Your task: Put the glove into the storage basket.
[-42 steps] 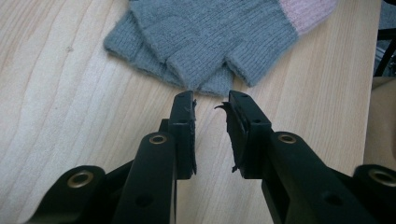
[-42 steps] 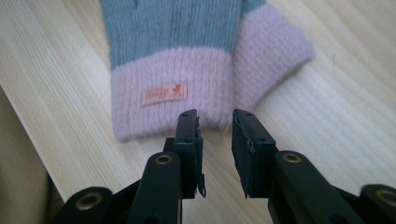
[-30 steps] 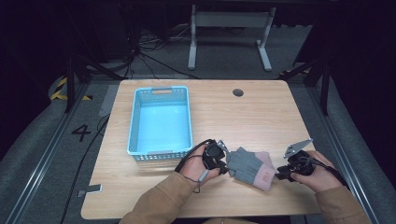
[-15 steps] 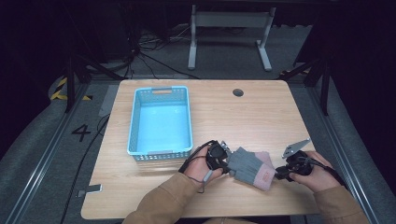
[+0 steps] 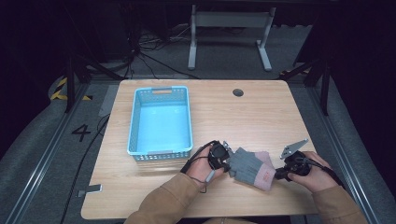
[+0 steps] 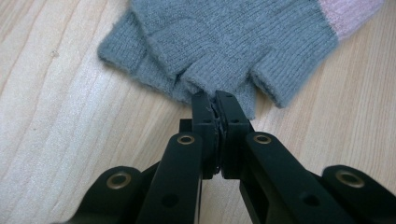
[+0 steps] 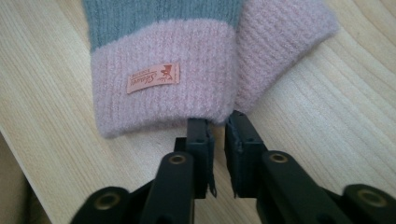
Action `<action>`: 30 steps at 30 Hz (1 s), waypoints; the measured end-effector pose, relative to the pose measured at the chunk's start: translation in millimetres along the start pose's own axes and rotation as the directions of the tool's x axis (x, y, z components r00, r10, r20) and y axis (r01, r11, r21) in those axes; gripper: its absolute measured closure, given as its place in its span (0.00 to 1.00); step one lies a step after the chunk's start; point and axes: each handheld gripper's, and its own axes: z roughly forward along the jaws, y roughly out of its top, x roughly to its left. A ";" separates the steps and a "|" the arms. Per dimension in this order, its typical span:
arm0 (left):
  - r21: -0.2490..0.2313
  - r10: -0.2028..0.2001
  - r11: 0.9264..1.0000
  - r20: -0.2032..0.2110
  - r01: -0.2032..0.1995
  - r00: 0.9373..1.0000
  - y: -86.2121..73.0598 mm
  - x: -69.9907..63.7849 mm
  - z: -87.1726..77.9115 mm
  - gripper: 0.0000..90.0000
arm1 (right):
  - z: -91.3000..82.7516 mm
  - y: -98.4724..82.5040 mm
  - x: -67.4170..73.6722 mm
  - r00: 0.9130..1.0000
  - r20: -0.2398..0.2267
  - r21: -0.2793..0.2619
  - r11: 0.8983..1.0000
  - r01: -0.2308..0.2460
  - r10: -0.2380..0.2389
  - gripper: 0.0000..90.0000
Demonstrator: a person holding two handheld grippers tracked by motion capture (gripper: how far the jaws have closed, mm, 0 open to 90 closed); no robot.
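A pair of grey knit gloves (image 5: pixel 250 167) with pink cuffs lies stacked on the wooden table (image 5: pixel 261 112) near its front edge. My left gripper (image 5: pixel 224 161) is at the finger end. In the left gripper view its jaws (image 6: pixel 215 99) are shut on a grey fingertip of the gloves (image 6: pixel 233 42). My right gripper (image 5: pixel 282 173) is at the cuff end. In the right gripper view its jaws (image 7: pixel 218 122) stand a narrow gap apart and pinch the lower edge of the pink cuff (image 7: pixel 168 84), which bears a small orange label (image 7: pixel 153 78).
A light blue plastic basket (image 5: pixel 135 122) stands left of centre, just behind my left hand. A round cable hole (image 5: pixel 238 92) is in the far part of the tabletop. The person's tan sleeves (image 5: pixel 163 200) come in over the front edge.
My left gripper has shifted slightly right, closer onto the glove fingers. The gloves and the right gripper have hardly moved.
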 end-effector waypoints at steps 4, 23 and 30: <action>-0.009 0.011 1.000 -0.003 -0.011 1.000 0.3 -3.2 -3.4 0.99 | -5.2 0.5 0.9 1.000 0.005 -0.008 1.000 0.000 0.000 0.96; -0.101 0.038 0.994 0.013 -0.037 0.999 -3.2 -21.3 -35.5 0.99 | -33.2 8.3 -5.4 0.998 0.054 -0.172 0.985 -0.025 0.035 0.98; -0.102 0.033 0.994 0.028 -0.030 0.999 -5.1 -24.1 -35.9 0.99 | -31.9 15.4 -10.0 0.995 0.086 -0.208 0.978 -0.031 0.050 0.98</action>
